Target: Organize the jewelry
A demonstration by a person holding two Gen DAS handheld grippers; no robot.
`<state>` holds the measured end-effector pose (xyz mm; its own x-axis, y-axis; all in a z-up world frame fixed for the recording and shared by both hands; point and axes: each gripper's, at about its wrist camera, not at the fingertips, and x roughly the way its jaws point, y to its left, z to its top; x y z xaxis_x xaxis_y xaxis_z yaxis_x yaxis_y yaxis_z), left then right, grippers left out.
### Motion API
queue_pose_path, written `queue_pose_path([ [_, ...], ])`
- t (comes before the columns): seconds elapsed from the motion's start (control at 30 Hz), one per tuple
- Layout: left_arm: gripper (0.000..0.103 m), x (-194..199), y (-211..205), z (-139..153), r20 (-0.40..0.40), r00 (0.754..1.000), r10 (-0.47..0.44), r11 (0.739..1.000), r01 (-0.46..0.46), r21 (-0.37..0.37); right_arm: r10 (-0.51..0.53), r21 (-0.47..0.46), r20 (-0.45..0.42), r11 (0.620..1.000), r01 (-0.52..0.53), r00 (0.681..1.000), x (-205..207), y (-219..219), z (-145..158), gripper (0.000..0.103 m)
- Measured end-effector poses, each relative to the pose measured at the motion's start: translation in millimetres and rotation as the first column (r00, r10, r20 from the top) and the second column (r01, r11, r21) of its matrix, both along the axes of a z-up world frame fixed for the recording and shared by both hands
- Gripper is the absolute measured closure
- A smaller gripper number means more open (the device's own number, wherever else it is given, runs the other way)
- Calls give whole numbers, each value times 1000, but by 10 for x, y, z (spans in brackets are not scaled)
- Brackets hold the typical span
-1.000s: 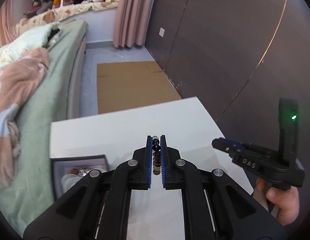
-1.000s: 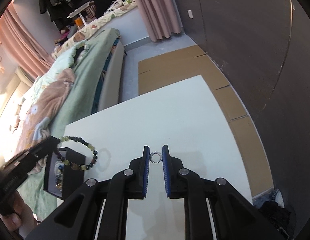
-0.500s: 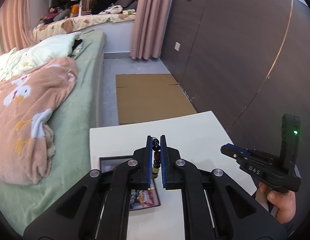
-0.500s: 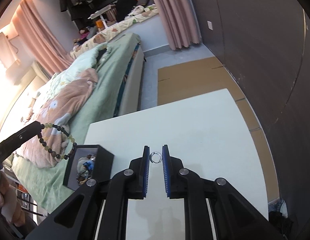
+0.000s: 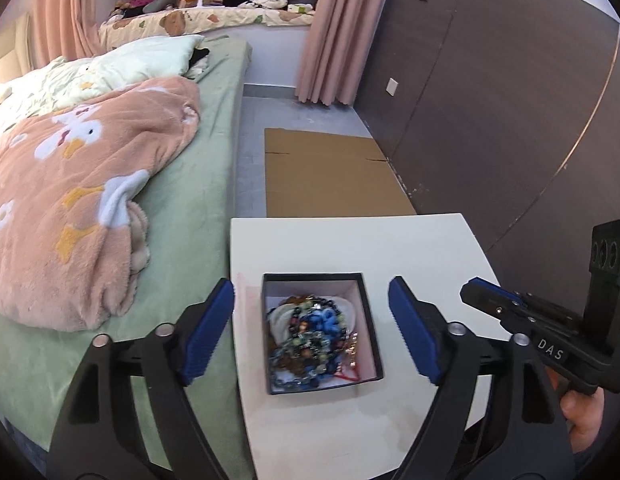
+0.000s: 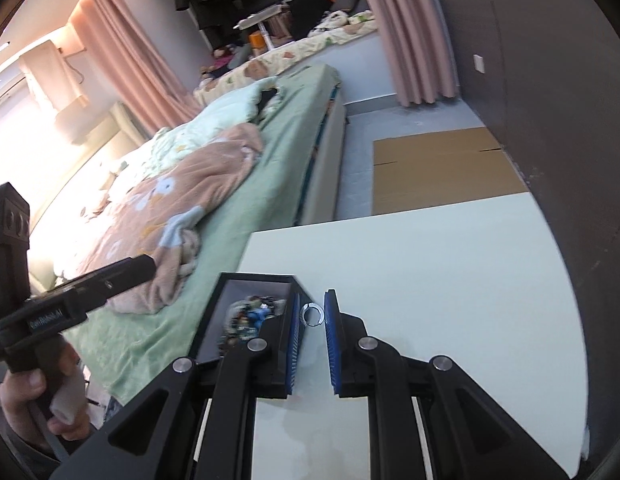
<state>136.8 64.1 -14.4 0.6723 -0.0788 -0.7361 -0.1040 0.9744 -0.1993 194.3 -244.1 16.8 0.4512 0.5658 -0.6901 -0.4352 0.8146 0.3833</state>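
Note:
A black open box (image 5: 370, 308) stands on the white table's left part, filled with tangled bead jewelry (image 5: 314, 332). My left gripper (image 5: 312, 332) is open wide and empty, its jaws straddling the box from above. My right gripper (image 6: 312, 314) is shut on a small silver ring (image 6: 312, 314) and holds it just right of the box (image 6: 213, 316), above the table. The right gripper also shows at the right of the left wrist view (image 5: 486, 294), and the left gripper at the left of the right wrist view (image 6: 145, 266).
The white table (image 6: 450, 280) is small, with edges close on all sides. A bed with a green sheet and a peach blanket (image 5: 81, 184) lies directly left. Flat cardboard (image 5: 330, 176) lies on the floor beyond. A dark wall (image 5: 510, 100) runs along the right.
My left gripper has opened over the box and the bead bracelet it held has left its jaws. My right gripper has moved left to the box with the ring.

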Motion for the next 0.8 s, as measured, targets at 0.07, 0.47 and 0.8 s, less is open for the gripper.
queue_pose_path([
  [0.07, 18, -25, 47, -19, 0, 1000, 15, 1000, -15, 2, 16, 9, -8, 1000, -16, 1000, 2, 83, -15, 90],
  [0.47, 16, -180, 398, -129, -11, 996, 90, 996, -90, -29, 114, 80, -34, 991, -111, 993, 0, 599, -152, 48],
  [0.8, 6, -341, 285, -76, 33, 996, 85, 996, -85, -25, 11, 32, -41, 999, -10, 999, -31, 210, -113, 23],
])
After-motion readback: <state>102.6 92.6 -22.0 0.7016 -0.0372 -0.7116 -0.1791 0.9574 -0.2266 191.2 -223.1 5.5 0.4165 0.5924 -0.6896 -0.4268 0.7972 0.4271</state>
